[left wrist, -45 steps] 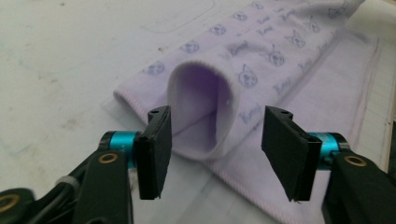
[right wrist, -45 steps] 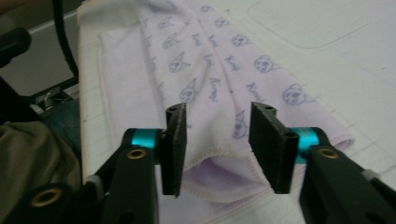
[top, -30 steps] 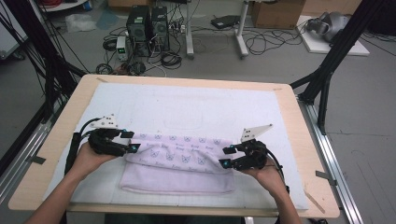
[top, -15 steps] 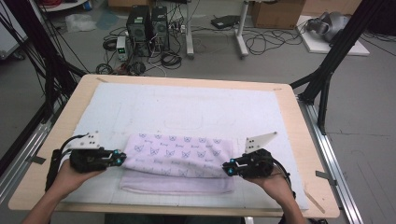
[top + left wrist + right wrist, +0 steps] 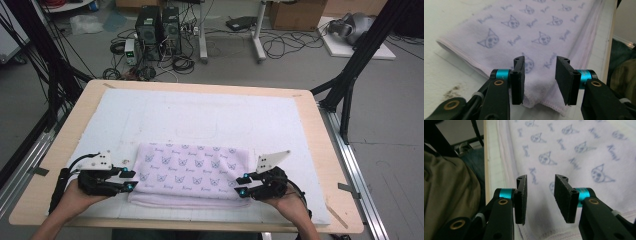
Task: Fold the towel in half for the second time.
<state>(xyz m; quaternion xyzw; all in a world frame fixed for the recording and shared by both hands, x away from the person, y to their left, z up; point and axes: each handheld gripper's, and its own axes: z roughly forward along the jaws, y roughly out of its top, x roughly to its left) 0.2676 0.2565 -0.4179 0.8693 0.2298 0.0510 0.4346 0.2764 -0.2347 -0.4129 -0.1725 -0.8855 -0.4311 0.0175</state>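
A folded lilac towel (image 5: 192,172) with a blue cat print lies flat on the white mat near the table's front edge. My left gripper (image 5: 131,180) sits at the towel's near left corner and my right gripper (image 5: 241,184) at its near right corner, each pointing inward. In the left gripper view, the left gripper (image 5: 539,75) has a clear gap between its jaws over the towel (image 5: 536,30) corner. The right gripper (image 5: 540,195) likewise hovers over the towel (image 5: 574,150) edge. Both pairs of jaws have just been opening; the pads press on nothing.
The white mat (image 5: 200,115) covers most of the wooden table (image 5: 320,150). Black frame posts stand at both sides. Beyond the far edge, computer towers (image 5: 157,25) and cables sit on the floor. The person's clothing shows past the table's near edge.
Both hands have drawn back toward the near edge and outward to the towel's ends, the left one farther. The towel lies where it was.
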